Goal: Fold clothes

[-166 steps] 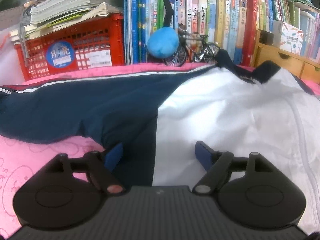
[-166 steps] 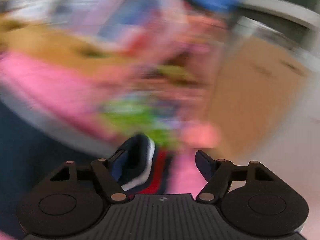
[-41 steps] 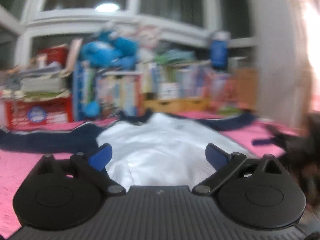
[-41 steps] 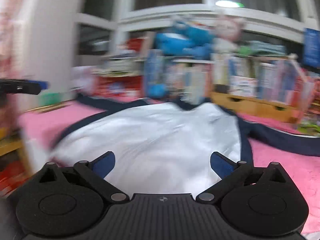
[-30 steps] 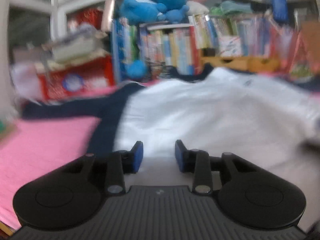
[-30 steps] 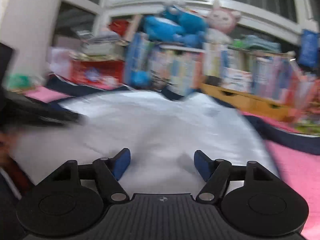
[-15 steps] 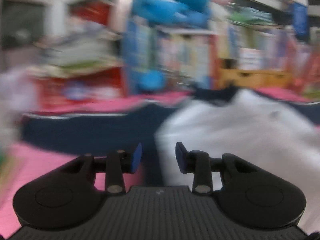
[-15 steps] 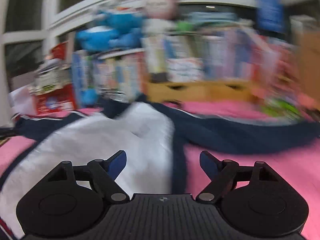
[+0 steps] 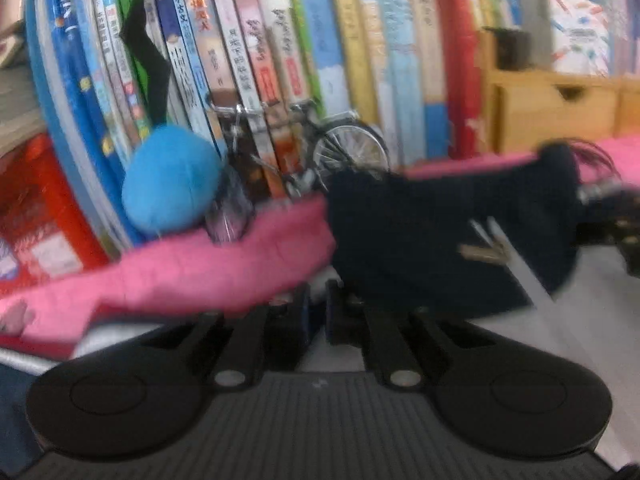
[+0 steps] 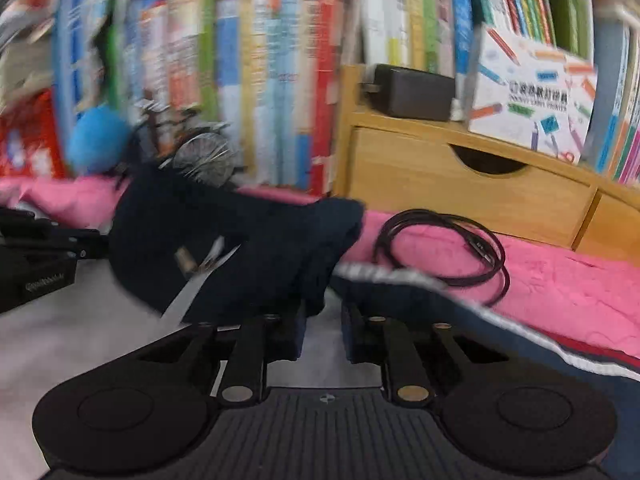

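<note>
Gripping the jacket (image 10: 240,256) near its navy collar.

Both wrist views low, close, facing book row (image 9: 304,40) (image 10: 248,80). Left view aimed left of toy bicycle (image 9: 320,152); right view right of it (image 10: 192,144). Shared: bicycle, navy collar (image 9: 440,240) (image 10: 240,240).

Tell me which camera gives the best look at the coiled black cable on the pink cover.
The right wrist view. There the coiled black cable lies fully visible on the pink cover, in front of the wooden drawers. The left wrist view shows almost none of it: only blurred dark strands at its right edge, which may be the cable.
</note>
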A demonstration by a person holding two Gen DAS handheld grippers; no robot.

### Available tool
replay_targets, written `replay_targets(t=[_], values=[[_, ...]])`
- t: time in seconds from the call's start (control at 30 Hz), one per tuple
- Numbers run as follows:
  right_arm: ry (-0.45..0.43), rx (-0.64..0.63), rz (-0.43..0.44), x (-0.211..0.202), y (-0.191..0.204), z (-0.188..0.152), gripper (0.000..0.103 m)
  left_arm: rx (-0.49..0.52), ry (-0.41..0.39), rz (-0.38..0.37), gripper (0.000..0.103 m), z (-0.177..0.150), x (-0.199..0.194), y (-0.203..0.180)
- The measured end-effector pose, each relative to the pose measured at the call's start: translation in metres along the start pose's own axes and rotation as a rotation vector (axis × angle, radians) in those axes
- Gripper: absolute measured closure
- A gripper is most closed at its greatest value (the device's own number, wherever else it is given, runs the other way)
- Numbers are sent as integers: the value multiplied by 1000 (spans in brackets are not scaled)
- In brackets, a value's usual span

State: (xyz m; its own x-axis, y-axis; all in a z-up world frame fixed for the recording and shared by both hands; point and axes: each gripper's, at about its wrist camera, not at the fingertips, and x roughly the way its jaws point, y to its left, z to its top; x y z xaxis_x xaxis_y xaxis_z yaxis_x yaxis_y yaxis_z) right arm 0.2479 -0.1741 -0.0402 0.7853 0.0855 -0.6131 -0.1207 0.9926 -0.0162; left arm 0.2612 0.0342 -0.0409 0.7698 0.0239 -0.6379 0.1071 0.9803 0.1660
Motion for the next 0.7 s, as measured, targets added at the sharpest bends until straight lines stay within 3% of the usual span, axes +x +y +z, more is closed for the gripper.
replay_targets(t=[0.27, 0.33, 0.4, 0.47, 0.6, 0.7], values=[[5, 54, -3, 18, -11, 16, 72, -27, 10, 51, 92, 12, 19, 22], [12, 101, 23, 3, -17, 17, 68, -91, -30, 25, 93, 9, 1, 24], [-44, 148, 92, -27, -33, 11, 44, -85, -113, -44, 93, 4, -33, 16], [-133, 175, 114, -66, -58, -5, 31, -46, -183, -117, 93, -1, -63, -2], [-196, 296, -48, -133, -129, -46, 30, 28, -137, -212, 89, -8, -56, -62], [-214, 439, -271, -188, -207, -85, 26, 11, -69, -229, 90, -11, -43, -86]])
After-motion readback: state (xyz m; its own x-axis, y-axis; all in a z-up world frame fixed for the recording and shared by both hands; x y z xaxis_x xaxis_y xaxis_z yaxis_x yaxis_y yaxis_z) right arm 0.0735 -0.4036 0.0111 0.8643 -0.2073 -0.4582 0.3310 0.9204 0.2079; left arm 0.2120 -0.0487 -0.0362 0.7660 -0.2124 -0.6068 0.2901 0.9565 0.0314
